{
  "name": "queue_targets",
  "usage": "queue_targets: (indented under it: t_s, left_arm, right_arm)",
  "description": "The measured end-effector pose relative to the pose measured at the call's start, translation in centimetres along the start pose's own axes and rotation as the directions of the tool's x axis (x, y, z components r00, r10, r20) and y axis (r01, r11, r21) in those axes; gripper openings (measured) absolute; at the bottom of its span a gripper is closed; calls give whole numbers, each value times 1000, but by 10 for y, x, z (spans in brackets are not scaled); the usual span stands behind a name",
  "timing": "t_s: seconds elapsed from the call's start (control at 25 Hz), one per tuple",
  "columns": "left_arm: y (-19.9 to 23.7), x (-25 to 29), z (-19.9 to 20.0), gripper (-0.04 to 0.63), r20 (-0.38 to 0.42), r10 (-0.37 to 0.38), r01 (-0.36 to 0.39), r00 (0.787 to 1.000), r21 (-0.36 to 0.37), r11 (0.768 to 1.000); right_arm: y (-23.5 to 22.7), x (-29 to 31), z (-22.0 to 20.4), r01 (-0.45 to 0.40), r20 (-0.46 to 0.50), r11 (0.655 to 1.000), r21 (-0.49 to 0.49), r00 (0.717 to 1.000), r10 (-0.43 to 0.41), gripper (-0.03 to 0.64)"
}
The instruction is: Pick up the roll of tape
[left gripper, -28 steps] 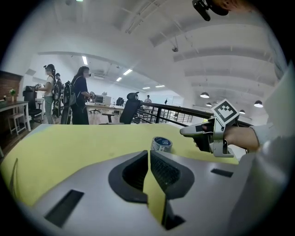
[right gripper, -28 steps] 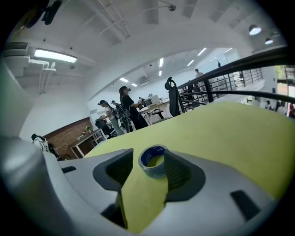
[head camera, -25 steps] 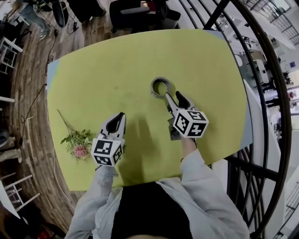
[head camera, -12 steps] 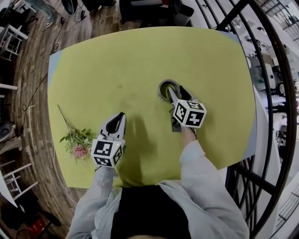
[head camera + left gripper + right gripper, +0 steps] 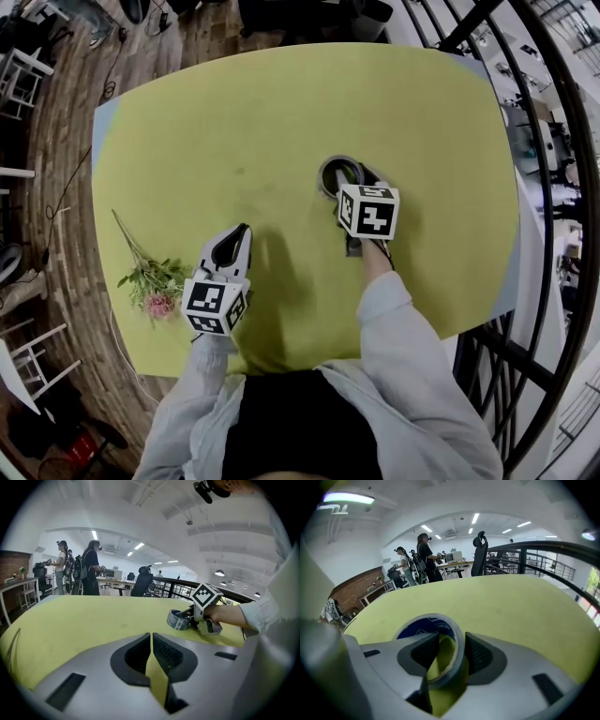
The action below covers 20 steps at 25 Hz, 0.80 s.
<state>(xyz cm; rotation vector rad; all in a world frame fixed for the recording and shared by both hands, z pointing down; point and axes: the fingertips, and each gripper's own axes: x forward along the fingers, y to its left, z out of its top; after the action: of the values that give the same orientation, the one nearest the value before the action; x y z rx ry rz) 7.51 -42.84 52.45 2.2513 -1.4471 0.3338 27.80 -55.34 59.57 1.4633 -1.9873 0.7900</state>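
Observation:
The roll of tape (image 5: 334, 174) is a grey ring with a blue core, lying flat on the yellow-green table (image 5: 234, 112). My right gripper (image 5: 351, 178) points down onto it. In the right gripper view the roll of tape (image 5: 458, 654) has its wall between the closing jaws of the right gripper (image 5: 452, 638), one jaw inside the ring and one outside. A gap still shows at the inner pad. My left gripper (image 5: 243, 230) hovers over bare table left of the roll, shut with nothing in it. From the left gripper (image 5: 151, 634) view the tape (image 5: 177, 619) sits ahead to the right.
A pink flower sprig (image 5: 155, 286) lies near the table's left edge. A black metal railing (image 5: 553, 187) curves past the table's right side. White chairs (image 5: 19, 84) stand on the wooden floor to the left. People (image 5: 91, 569) stand at desks far beyond the table.
My right gripper has moved forward and down, from just short of the roll to straddling its near wall. The left gripper has barely shifted.

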Motion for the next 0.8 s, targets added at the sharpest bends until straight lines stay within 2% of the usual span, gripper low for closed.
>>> queue_targets:
  t_s: [0.12, 0.44, 0.8]
  left_arm:
    - [-2, -1, 1, 28, 1, -1, 1, 1000, 1, 1000]
    - [-3, -9, 2, 28, 16, 7, -8, 1000, 16, 1000]
    - [-10, -25, 11, 28, 15, -8, 8, 1000, 25, 1000]
  right_arm:
    - [-5, -1, 0, 22, 0, 1000, -6, 1000, -22, 133]
    - [-9, -9, -11, 10, 12, 1000, -4, 1000, -10, 116]
    - [4, -36, 4, -32, 117, 999, 40, 993, 27, 103]
